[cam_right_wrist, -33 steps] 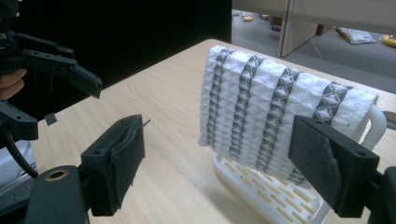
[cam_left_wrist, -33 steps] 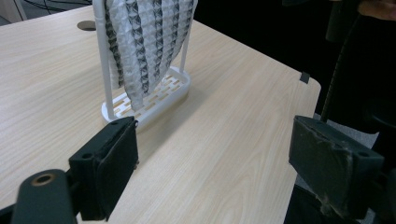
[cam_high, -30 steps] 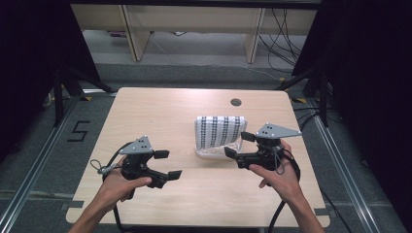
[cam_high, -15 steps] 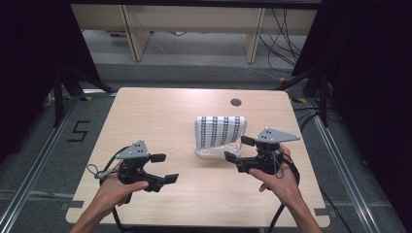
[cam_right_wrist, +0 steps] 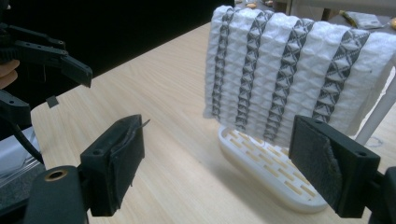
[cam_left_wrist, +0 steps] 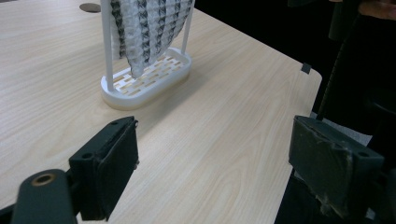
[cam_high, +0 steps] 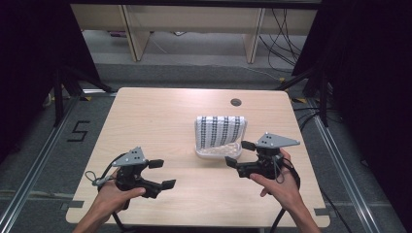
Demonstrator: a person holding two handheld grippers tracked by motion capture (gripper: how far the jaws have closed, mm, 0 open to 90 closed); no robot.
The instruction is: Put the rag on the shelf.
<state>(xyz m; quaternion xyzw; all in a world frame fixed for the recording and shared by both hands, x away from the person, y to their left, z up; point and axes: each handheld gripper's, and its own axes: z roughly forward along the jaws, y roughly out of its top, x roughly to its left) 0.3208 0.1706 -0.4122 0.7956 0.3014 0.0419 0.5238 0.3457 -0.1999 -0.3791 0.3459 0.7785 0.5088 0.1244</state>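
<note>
Cloth (cam_high: 221,130) with white and dark stripes hangs over a white rack (cam_high: 218,151), which stands on the wooden table (cam_high: 160,116) just in front of the right gripper (cam_high: 240,154). This gripper is near the rack but does not touch it, and its jaws stand wide apart with nothing between them. The right hand (cam_high: 279,182) holds it from behind, with the forearm coming in from the near edge of the table. The left gripper (cam_high: 162,174) (also wide open and empty) is well apart from the rack, low over the table. The left hand (cam_high: 116,194) grips it from below, and its jaws point toward the rack.
</note>
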